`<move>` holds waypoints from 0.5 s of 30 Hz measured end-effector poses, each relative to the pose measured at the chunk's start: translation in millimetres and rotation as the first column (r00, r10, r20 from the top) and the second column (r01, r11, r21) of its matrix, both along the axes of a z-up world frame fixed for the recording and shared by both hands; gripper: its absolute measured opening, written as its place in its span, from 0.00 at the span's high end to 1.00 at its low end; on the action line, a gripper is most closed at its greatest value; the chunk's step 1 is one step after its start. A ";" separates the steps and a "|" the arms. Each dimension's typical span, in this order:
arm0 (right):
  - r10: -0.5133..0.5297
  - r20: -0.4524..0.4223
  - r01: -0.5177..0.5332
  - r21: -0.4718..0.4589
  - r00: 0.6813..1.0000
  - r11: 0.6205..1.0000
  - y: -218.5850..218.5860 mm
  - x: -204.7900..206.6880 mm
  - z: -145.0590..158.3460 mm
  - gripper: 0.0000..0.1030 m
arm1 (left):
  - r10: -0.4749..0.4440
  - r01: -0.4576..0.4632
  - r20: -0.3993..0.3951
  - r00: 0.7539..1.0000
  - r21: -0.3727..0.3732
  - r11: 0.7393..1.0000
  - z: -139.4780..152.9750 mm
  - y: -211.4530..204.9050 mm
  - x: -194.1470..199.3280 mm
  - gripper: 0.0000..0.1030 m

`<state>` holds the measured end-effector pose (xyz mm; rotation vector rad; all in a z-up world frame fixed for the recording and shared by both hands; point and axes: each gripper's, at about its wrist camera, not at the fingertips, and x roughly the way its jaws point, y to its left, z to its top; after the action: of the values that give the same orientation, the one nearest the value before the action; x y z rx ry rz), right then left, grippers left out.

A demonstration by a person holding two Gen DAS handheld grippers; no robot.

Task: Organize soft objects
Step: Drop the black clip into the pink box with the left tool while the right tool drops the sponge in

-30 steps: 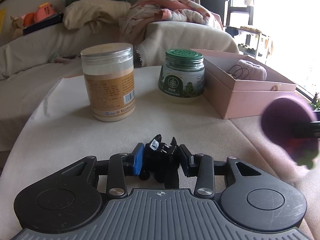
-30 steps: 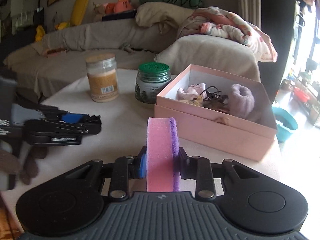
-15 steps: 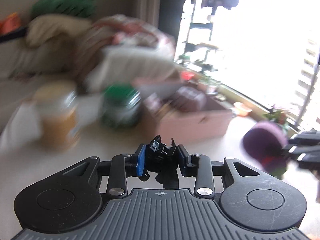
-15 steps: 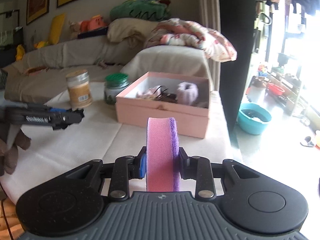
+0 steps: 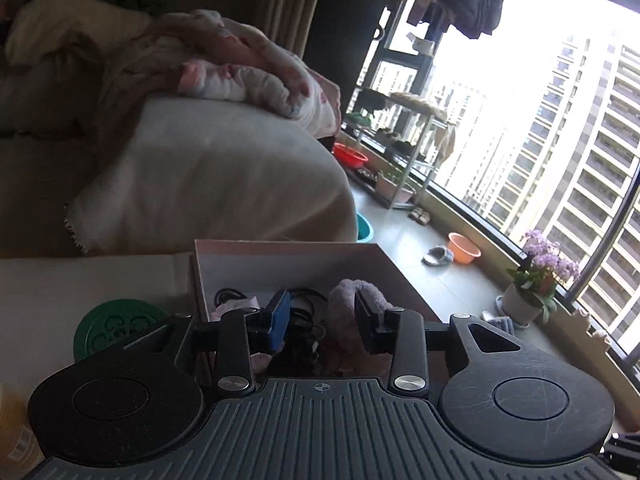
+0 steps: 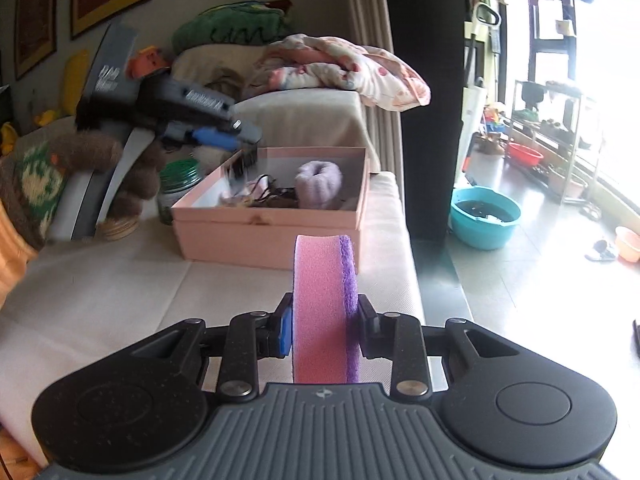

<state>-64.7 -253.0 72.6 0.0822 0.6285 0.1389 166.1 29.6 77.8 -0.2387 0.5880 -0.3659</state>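
Since a second ago your left gripper (image 5: 322, 318) has swung from low over the table (image 6: 120, 280) to above the pink box (image 6: 272, 236), and the black clip it pinched then is out of its fingers, which now stand apart with nothing between them. Largest first: the cloth-covered table carries the box near its far right edge, where the floor drops away just beyond. The box is open-topped, with a fluffy lilac scrunchie (image 6: 319, 184) against its right side and a tangle of dark hair ties (image 6: 276, 196) in the middle. Your left hand (image 6: 132, 168), in a brown knitted glove, holds its gripper tilted down over the box's left rear corner; in the right view something dark and blurred hangs under the tips. A green-lidded jar (image 5: 120, 326) stands just left of the box. Your right gripper (image 6: 324, 326) is closed on the pink and purple sponge (image 6: 324, 308), held upright on edge, short of the box's front wall with bare cloth between.
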 end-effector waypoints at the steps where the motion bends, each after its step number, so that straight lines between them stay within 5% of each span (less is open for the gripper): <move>1: -0.001 0.009 0.001 0.006 1.000 1.000 -0.6 6.5 4.4 0.71 | 0.003 -0.003 0.010 1.000 -0.018 1.000 -0.3 5.1 -6.6 0.62; 8: 0.051 0.163 -0.081 0.183 0.985 0.980 7.9 98.1 54.0 0.68 | -0.021 0.020 0.046 0.999 0.028 0.999 8.8 16.4 -53.2 0.62; 11: 0.035 0.129 -0.072 0.301 0.991 0.951 8.3 146.3 59.9 0.27 | -0.025 0.024 0.004 1.000 0.113 0.993 1.6 18.7 -80.5 0.62; 13: 0.032 0.076 -0.056 0.332 0.997 0.942 11.1 156.7 54.1 0.27 | 0.001 0.002 -0.012 1.000 0.177 0.984 -5.0 25.2 -104.1 0.62; 15: 0.042 0.042 -0.052 0.270 0.998 0.961 21.5 146.0 43.2 0.27 | 0.038 -0.032 -0.023 0.999 0.239 0.970 -13.5 32.3 -129.1 0.62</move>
<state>81.3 -231.5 115.9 0.3289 0.5727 0.2721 37.0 61.9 64.3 -0.0226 0.6484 -0.2550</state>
